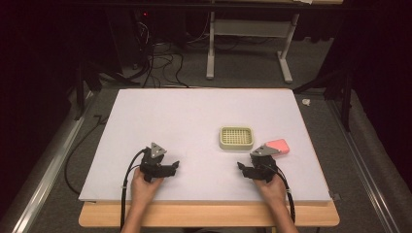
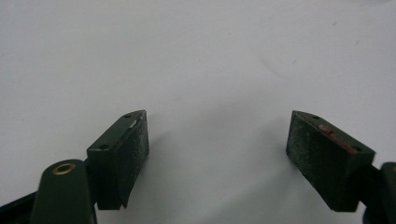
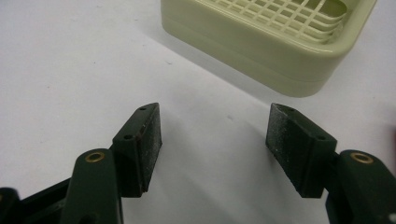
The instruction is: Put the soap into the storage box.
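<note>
From the high view, the tray (image 1: 236, 138) and pink block (image 1: 278, 145) lie up and just beyond the right gripper (image 1: 244, 169), well apart from the left gripper (image 1: 173, 167), so the right hand looks like the one to go; the tray's grid looks bare. Left gripper view: its 2 jaws gape wide over the table (image 2: 196, 56), holding nothing. Right gripper view: jaws wide too, nothing held, tray ahead.

dark room, grey carpet (image 1: 243, 68), tangled cables (image 1: 160, 60)
</note>
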Demonstrator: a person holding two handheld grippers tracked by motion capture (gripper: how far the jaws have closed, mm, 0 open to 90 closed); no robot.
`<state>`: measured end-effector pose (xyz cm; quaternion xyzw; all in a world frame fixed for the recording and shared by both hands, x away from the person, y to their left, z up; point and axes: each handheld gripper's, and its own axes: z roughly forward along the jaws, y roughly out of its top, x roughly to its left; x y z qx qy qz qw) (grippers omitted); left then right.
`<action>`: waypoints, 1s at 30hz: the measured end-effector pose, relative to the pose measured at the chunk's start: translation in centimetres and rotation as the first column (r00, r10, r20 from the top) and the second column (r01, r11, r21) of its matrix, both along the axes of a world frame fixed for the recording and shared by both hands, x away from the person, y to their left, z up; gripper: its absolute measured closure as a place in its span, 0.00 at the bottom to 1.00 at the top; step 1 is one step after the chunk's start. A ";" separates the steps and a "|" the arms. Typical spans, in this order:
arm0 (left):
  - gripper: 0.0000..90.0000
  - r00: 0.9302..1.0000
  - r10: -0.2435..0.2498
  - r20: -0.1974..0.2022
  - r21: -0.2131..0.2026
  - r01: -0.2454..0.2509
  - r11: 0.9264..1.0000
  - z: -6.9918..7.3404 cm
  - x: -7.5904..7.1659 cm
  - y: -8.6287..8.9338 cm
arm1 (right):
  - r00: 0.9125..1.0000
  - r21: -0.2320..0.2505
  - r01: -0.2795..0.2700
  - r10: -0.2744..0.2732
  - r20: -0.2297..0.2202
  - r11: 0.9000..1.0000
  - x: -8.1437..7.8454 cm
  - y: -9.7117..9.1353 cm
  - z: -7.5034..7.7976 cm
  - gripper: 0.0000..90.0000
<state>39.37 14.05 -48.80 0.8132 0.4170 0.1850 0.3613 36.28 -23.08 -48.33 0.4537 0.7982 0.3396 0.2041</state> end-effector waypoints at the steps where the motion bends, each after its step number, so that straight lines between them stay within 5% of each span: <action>1: 0.24 1.000 0.000 0.000 0.000 0.000 1.000 0.0 0.0 0.0 | 1.000 0.000 0.000 0.000 0.000 1.000 0.0 0.0 0.0 0.40; 30: 0.22 1.000 0.010 -0.006 -0.006 -0.010 1.000 0.0 0.1 0.0 | 1.000 0.002 -0.005 0.005 -0.016 1.000 0.2 0.0 0.1 0.32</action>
